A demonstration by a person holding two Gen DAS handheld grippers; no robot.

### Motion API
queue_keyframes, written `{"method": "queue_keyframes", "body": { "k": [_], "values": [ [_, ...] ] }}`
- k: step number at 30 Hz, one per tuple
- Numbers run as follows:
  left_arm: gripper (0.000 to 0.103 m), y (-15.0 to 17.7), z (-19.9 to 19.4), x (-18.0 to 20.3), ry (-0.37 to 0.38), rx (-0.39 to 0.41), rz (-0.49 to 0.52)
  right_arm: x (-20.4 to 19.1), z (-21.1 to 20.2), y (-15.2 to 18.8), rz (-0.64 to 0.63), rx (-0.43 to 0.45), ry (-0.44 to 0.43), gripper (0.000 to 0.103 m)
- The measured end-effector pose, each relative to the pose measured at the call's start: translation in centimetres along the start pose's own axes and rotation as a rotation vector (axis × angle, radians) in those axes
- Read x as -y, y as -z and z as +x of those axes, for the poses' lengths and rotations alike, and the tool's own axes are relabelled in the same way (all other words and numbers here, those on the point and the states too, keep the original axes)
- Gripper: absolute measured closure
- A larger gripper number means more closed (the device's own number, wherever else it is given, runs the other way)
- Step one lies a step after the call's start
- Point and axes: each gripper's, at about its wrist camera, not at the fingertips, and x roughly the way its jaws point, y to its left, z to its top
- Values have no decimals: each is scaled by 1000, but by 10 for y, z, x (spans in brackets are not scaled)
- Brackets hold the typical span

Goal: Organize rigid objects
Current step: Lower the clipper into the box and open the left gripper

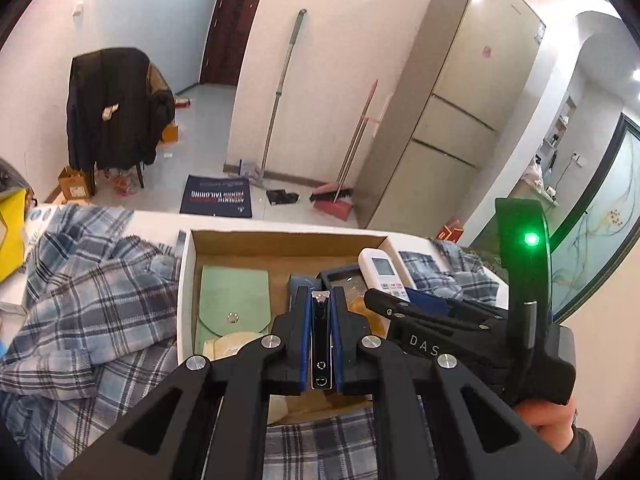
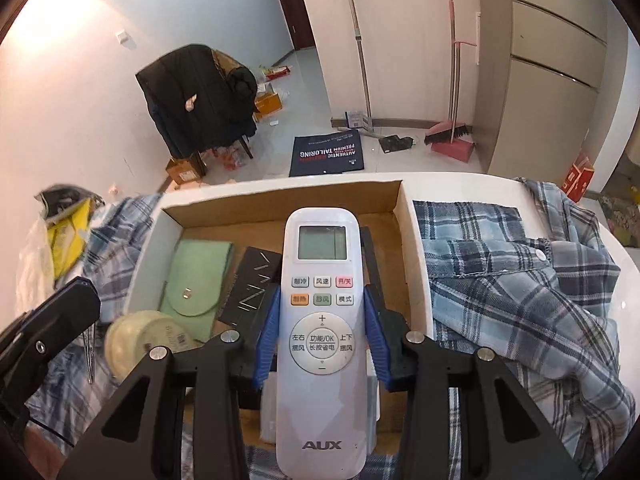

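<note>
My left gripper (image 1: 322, 294) is shut on a slim black and silver nail clipper (image 1: 321, 344), which lies lengthwise between the blue pads. It hovers over an open cardboard box (image 1: 280, 240). My right gripper (image 2: 322, 292) is shut on a white AUX remote control (image 2: 321, 320), clamped at its sides over the same box (image 2: 403, 216). In the left wrist view, the remote (image 1: 380, 268) and the right gripper (image 1: 396, 294) sit just to the right. In the box lie a green snap pouch (image 2: 196, 280), a black card with thin lines (image 2: 250, 292) and a round cream disc (image 2: 140, 340).
A blue plaid shirt (image 2: 520, 280) spreads over the white table on both sides of the box (image 1: 92, 292). A yellow bag (image 2: 68, 240) lies at the table's left edge. Beyond the far edge are floor, a chair draped in dark jackets (image 1: 116, 108) and a fridge (image 1: 460, 120).
</note>
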Motion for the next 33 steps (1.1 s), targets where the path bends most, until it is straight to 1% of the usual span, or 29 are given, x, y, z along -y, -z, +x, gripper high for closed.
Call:
{"method": "queue_keyframes", "body": {
  "k": [4, 7, 8, 9, 11, 14, 16, 18, 20, 22, 24, 27, 29, 31, 33],
  "values": [
    [93, 2, 6, -4, -14, -12, -4, 2, 5, 0, 3, 21, -7, 64],
    [93, 2, 7, -5, -16, -14, -6, 5, 3, -1, 5, 35, -30, 63],
    [93, 3, 6, -4, -17, -13, -4, 6, 3, -1, 5, 31, -41, 59],
    [93, 3, 6, -3, -18, -12, -1, 7, 4, -1, 8, 25, -51, 50],
    [93, 3, 5, 0, -23, -10, 5, 10, 2, 0, 19, 23, -59, 43],
    [93, 1, 6, 8, -32, -14, 22, 15, -7, -1, 23, 39, -66, 43],
    [93, -2, 9, 13, -34, -16, 35, 20, -19, -4, 41, 65, -78, 43],
    [93, -6, 16, 18, -55, -23, 45, 27, -31, -8, 61, 86, -88, 43],
    [93, -8, 27, 20, -66, -51, 42, 33, -43, -10, 71, 118, -68, 43],
    [93, -10, 39, 21, -58, -78, 31, 36, -50, -12, 58, 144, -36, 43],
    [93, -11, 53, 21, -79, -99, 22, 35, -50, -13, 46, 141, -9, 43],
    [93, -12, 71, 20, -110, -137, 17, 36, -43, -14, 51, 120, -10, 43],
    [93, -11, 83, 21, -124, -167, 24, 38, -38, -14, 49, 110, 17, 43],
    [93, -9, 90, 21, -136, -174, 13, 39, -33, -10, 29, 103, 52, 43],
    [93, -7, 96, 22, -145, -178, 2, 41, -29, -8, 26, 93, 66, 43]
  ]
}}
